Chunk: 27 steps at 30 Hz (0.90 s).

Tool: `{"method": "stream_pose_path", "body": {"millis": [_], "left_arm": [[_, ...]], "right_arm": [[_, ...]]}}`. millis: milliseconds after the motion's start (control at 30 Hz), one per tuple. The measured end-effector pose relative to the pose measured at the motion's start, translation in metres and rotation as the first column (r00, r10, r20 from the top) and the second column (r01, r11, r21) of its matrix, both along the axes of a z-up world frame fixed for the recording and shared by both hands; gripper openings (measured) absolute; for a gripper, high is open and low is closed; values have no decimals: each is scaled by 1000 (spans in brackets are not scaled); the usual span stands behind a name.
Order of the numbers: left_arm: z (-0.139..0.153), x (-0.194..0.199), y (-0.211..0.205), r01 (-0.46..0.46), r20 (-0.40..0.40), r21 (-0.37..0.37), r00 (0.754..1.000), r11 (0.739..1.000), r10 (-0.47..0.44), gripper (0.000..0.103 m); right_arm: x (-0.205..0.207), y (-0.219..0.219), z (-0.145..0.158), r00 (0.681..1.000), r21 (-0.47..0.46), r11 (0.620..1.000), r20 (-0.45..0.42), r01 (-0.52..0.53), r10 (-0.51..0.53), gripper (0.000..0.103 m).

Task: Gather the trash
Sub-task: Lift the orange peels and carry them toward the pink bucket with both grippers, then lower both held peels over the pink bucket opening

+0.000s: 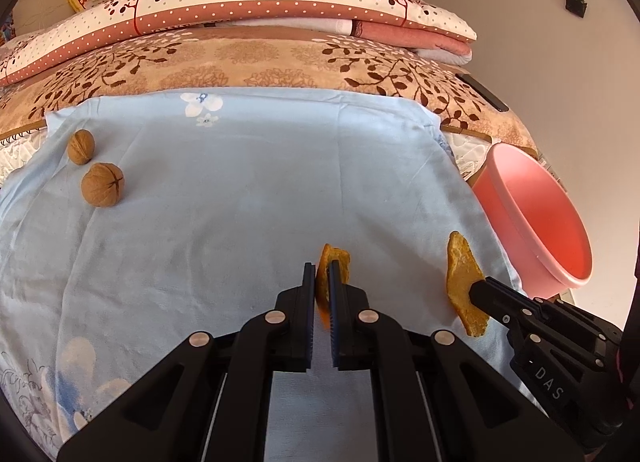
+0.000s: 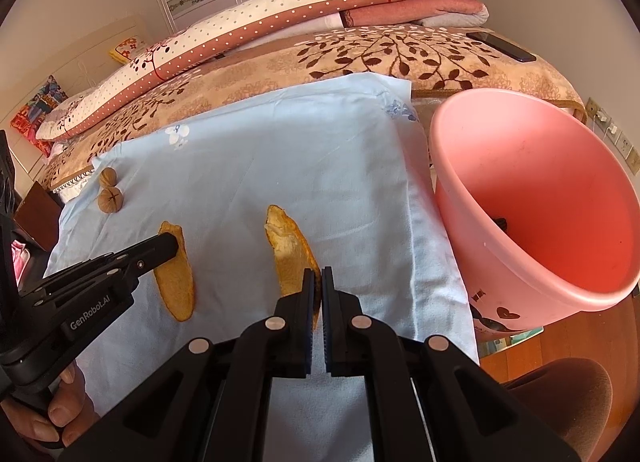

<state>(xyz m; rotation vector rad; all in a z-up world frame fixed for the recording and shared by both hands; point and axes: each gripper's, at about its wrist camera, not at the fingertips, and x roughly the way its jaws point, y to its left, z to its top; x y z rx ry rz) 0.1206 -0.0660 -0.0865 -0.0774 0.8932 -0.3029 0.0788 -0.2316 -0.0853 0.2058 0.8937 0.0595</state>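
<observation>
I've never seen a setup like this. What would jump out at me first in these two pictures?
Probably the two black grippers, each pinching a piece of orange peel above the pale blue cloth: the left gripper holds one peel, the right gripper another peel. Next, the big pink bucket gaping just beyond the cloth's right edge. Two walnuts sit at the cloth's far left.
</observation>
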Motion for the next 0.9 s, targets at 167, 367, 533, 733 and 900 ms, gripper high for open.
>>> {"method": "stream_pose_path", "body": {"millis": [167, 367, 533, 733, 900], "left_arm": [[15, -4, -5, 19, 49, -42, 999, 999, -17, 6], [34, -7, -17, 40, 92, -54, 995, 998, -35, 6], [48, -8, -30, 64, 130, -65, 990, 996, -55, 6], [61, -10, -51, 100, 167, -57, 982, 993, -89, 6], [68, -13, -67, 130, 191, -46, 974, 990, -119, 6]], "right_arm": [[-4, -7, 7, 999, 15, 1000, 30, 13, -13, 3], [-11, -17, 26, 995, 18, 999, 95, 36, -38, 3], [-17, -29, 41, 987, 12, 998, 147, 66, -67, 3], [-25, -45, 49, 979, 2, 995, 178, 103, -101, 3], [-30, -58, 52, 973, 9, 991, 191, 133, -133, 3]]}}
